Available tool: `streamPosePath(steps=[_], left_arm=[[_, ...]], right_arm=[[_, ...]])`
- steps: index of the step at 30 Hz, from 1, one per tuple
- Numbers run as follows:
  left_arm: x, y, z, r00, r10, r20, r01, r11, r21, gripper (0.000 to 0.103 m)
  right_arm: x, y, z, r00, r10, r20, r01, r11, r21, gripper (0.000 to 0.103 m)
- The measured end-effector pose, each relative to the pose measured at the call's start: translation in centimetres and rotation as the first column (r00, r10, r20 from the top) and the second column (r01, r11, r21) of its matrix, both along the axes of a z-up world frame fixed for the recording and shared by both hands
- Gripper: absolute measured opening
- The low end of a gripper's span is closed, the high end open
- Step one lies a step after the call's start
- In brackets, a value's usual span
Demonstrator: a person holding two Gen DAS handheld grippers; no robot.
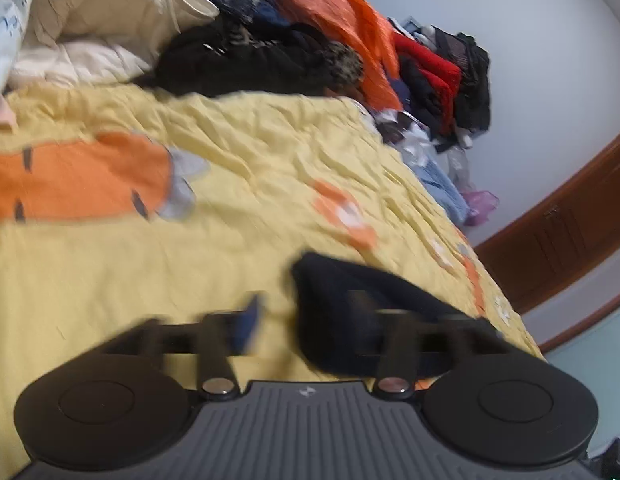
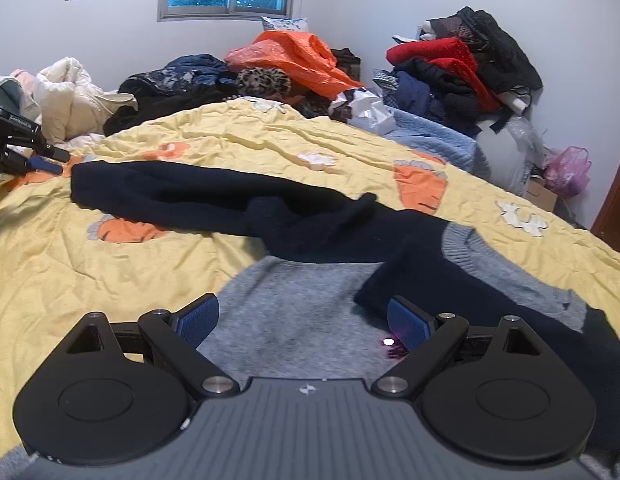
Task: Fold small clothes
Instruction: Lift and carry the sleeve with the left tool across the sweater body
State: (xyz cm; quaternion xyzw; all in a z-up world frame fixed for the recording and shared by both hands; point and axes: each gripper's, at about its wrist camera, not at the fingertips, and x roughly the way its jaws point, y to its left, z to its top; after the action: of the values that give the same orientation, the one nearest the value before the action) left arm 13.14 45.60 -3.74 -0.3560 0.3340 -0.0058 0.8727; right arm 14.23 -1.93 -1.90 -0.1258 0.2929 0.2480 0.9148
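A small sweater with a grey body [image 2: 294, 300] and navy sleeves lies on the yellow quilt [image 2: 110, 280]. One navy sleeve [image 2: 158, 192] stretches out to the left, and the other [image 2: 429, 280] is folded across the grey body. My right gripper [image 2: 304, 320] hovers open over the grey body with nothing between its blue pads. My left gripper [image 1: 306, 312] is blurred and open at the end of the stretched sleeve [image 1: 349, 292]; the cuff lies partly between its fingers, not pinched. The left gripper [image 2: 54, 160] also shows at the far left of the right wrist view.
Piled clothes line the far side of the bed: a white padded jacket [image 2: 70, 92], dark garments [image 2: 182, 80], an orange bag [image 2: 294, 56] and a red and black heap [image 2: 461, 64]. A pink bag [image 2: 569, 168] and a wooden door [image 1: 569, 220] stand at the right.
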Motion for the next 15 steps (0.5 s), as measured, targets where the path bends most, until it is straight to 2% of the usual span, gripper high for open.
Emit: streamPosePath(steps=[1, 5, 8, 10, 12, 13, 15], left_arm=[[-0.4, -0.7, 0.0, 1.0, -0.008, 0.019, 0.008, 1.0, -0.003, 0.078], [0.2, -3.0, -0.5, 0.997, -0.031, 0.077, 0.032, 0.999, -0.021, 0.078], [1.5, -3.8, -1.3, 0.995, -0.013, 0.099, 0.012, 1.0, 0.016, 0.077], [2.3, -4.4, -2.0, 0.997, -0.022, 0.08, 0.018, 0.999, 0.045, 0.074], [2.7, -5.3, -2.4, 0.996, -0.065, 0.055, 0.059, 0.993, 0.106, 0.041], [2.8, -5.6, -2.6, 0.996, -0.084, 0.026, 0.08, 0.987, 0.136, 0.013], [2.5, -5.6, -2.8, 0.995, -0.1, 0.007, 0.097, 0.984, 0.147, 0.007]], right_arm=[[0.0, 0.2, -0.2, 1.0, 0.005, -0.001, -0.005, 1.0, -0.007, 0.092], [-0.1, 0.1, -0.5, 1.0, 0.006, -0.009, -0.006, 1.0, -0.02, 0.092], [-0.2, -0.4, -0.4, 1.0, -0.012, -0.011, 0.012, 1.0, -0.012, 0.092], [-0.3, -0.9, -0.3, 1.0, -0.023, -0.011, 0.023, 1.0, -0.01, 0.092], [-0.4, -1.3, -0.2, 0.999, -0.033, -0.01, 0.033, 0.999, -0.013, 0.092], [-0.4, -1.5, -0.2, 0.999, -0.037, -0.01, 0.037, 0.999, -0.014, 0.092], [-0.2, -1.7, -0.3, 0.999, -0.045, -0.013, 0.045, 0.999, -0.012, 0.093]])
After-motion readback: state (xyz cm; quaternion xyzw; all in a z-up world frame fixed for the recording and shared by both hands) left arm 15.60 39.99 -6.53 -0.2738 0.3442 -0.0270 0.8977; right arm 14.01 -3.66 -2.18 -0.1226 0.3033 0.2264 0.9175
